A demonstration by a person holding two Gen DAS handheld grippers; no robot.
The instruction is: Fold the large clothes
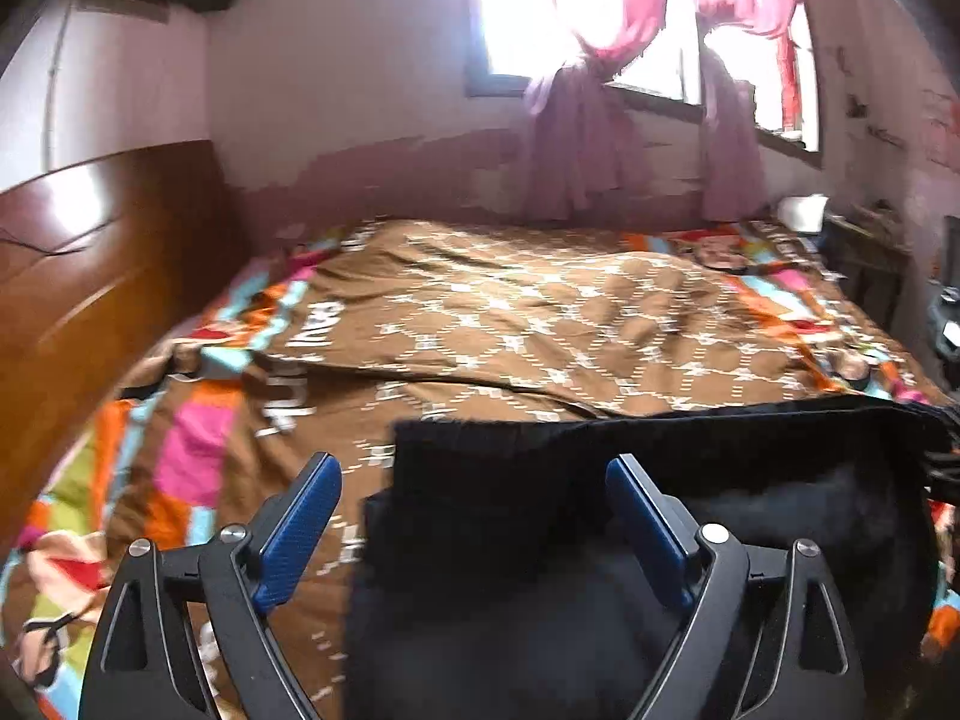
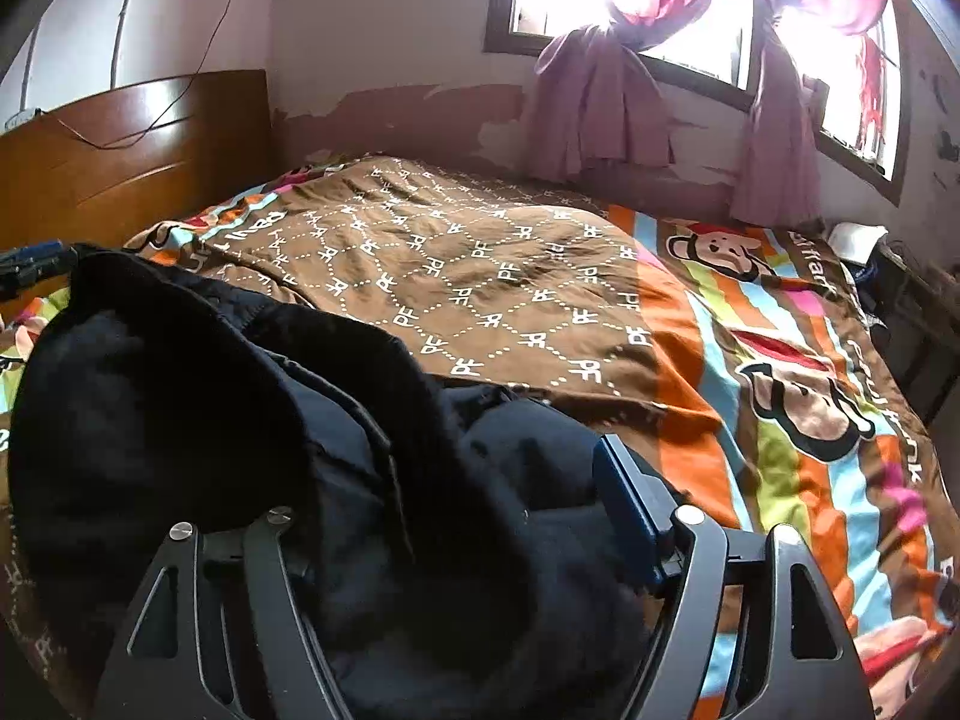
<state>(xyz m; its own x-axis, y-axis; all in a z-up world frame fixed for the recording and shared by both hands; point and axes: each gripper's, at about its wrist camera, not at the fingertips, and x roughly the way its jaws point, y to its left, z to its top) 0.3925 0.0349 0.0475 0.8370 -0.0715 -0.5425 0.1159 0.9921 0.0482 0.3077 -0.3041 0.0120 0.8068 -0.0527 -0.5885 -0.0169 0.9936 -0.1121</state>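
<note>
1. A large black garment (image 1: 630, 540), thick and padded like a winter coat, is seen lying on the near part of the bed (image 1: 510, 312), on top of a brown patterned quilt (image 2: 480, 276) and a striped cartoon bedspread (image 2: 780, 390).
2. The left claw (image 1: 474, 516) is held wide apart; both blue pads (image 1: 300, 534) are bare, and nothing is gripped. The garment's left edge runs between its jaws, with most of the dark cloth lying ahead and to the right of it.
3. The right claw (image 2: 450, 516) is also spread. Its right blue pad (image 2: 624, 510) is visible beside the cloth, while the left finger is hidden under a bulge of fabric. The cloth is heaped between the jaws, but no pinch on it can be seen, so it is judged to be released.
4. In the left wrist view, the garment's far edge is seen running straight across the bed from left to right, so its long axis is judged to lie crosswise to both claws.
5. Each claw is placed at one end of that axis: the left at the flat left edge, the right at the bunched, furry end. The next fold is judged to depend on fresh grips at these two ends, neither claw being clearly nearer.
</note>
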